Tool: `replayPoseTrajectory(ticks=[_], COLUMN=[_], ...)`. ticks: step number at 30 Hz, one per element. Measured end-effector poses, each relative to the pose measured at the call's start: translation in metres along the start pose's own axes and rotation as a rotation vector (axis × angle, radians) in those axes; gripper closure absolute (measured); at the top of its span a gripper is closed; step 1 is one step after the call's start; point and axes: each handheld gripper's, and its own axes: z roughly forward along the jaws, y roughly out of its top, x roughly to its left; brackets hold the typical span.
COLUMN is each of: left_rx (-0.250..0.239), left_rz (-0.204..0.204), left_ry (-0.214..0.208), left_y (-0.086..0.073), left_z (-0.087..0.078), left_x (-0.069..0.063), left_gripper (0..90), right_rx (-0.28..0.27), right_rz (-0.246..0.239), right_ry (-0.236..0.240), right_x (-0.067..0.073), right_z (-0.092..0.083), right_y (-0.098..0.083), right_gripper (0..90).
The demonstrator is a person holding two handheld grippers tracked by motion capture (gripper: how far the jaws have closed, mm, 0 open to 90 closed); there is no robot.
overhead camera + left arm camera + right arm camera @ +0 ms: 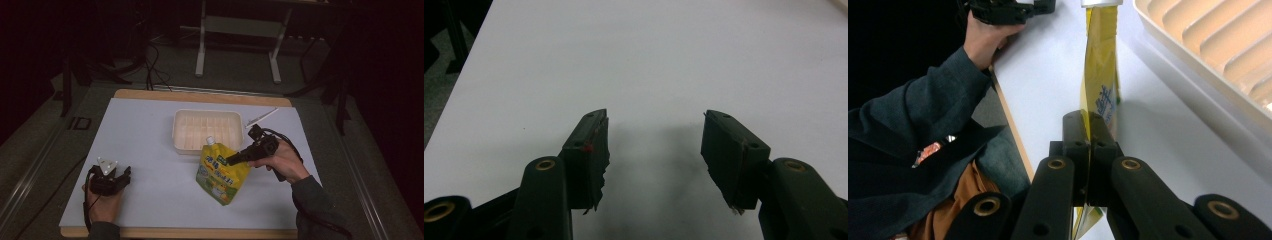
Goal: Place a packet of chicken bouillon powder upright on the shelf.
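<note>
Right gripper (231, 159), high view: jaws pressed together on the right edge of the yellow spouted pouch (221, 172), centre-right of frame, just below the white ribbed tray (207, 114). The pouch is tilted, white cap toward the tray's near wall, bottom corner toward the lower edge of the white table sheet (150, 190). Left gripper (125, 175) sits at lower left, well apart from the pouch and holding nothing. A thin white stick (261, 118) lies at upper right of the tray.

Left gripper view: jaws spread wide with only bare white sheet (649, 60) between them; pads look frayed, nothing touched.

Right gripper view: right gripper (1090, 125) pinches the pouch (1100, 75) edge-on, the thin film running straight up the frame between the closed pads, with the cap at top centre. The tray (1198, 80) fills the upper right, close beside the pouch. The other hand (988, 42) and its gripper are at upper left.

My read: the step in hand is carrying the pouch into the tray. To do it well:
- keep the pinch firm; the film is slippery and the contents hang below the grip
- lift enough that the bottom corner clears the near wall
- lay it flat across the ribs before letting go
- keep the left gripper parked unless the pouch swings
</note>
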Motion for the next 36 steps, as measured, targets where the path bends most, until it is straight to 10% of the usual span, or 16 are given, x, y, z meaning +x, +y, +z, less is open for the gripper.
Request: replayPoseTrajectory(ticks=[36], left_rx=[-0.015], left_rz=[0.003], left_ry=[0.001], left_y=[0.000], left_z=[-0.001], left_x=[-0.001], left_gripper=[43.7], right_rx=[-0.198], right_rz=[0.028], right_ry=[-0.037], right_x=[0.010], right_z=[-0.011], right_y=[0.010], right_gripper=[90.0])
